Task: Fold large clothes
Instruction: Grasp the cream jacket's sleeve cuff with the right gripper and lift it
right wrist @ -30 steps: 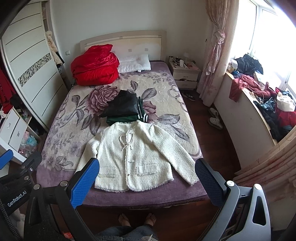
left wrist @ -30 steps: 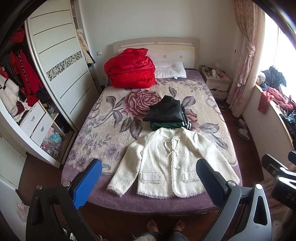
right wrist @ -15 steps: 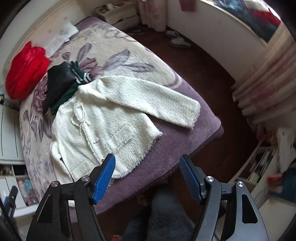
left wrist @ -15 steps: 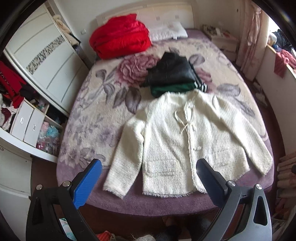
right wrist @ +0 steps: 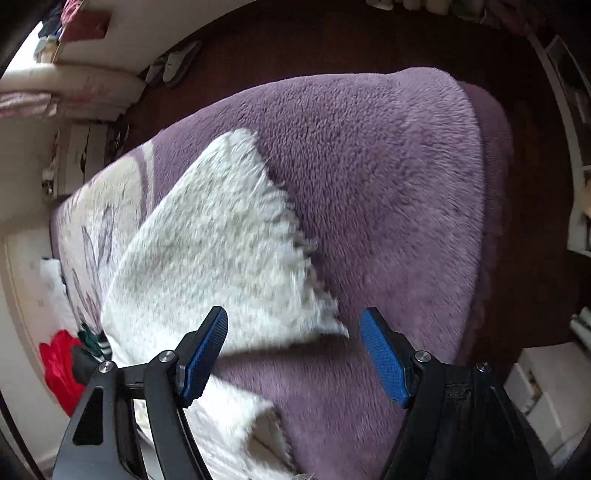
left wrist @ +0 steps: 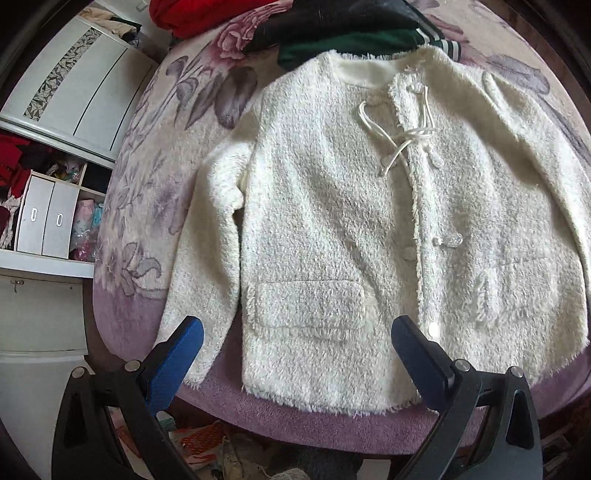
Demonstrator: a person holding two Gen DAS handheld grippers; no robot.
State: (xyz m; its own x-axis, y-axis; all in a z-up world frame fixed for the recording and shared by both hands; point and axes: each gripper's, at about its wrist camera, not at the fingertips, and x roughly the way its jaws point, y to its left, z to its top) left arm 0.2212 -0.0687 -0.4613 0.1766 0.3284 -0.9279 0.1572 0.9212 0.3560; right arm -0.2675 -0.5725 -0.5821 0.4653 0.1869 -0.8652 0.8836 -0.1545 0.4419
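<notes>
A white fuzzy cardigan (left wrist: 332, 206) lies flat, front up, near the foot of a bed with a purple floral blanket (left wrist: 155, 155). My left gripper (left wrist: 295, 365) is open just above the cardigan's bottom hem, near its left pocket. In the right wrist view my right gripper (right wrist: 293, 356) is open right over the cuff end of the cardigan's sleeve (right wrist: 221, 251), which lies on the purple blanket (right wrist: 388, 184). Neither gripper holds anything.
Folded black and green clothes (left wrist: 343, 33) lie beyond the cardigan's collar, with a red quilt (left wrist: 192, 14) further back. A white wardrobe with drawers (left wrist: 48, 221) stands left of the bed. Dark wood floor (right wrist: 332, 40) and slippers (right wrist: 177, 62) lie beyond the bed's corner.
Both grippers have dropped down close to the cardigan. The left has come to the bottom hem, the right has swung over to the sleeve cuff. Both stay open.
</notes>
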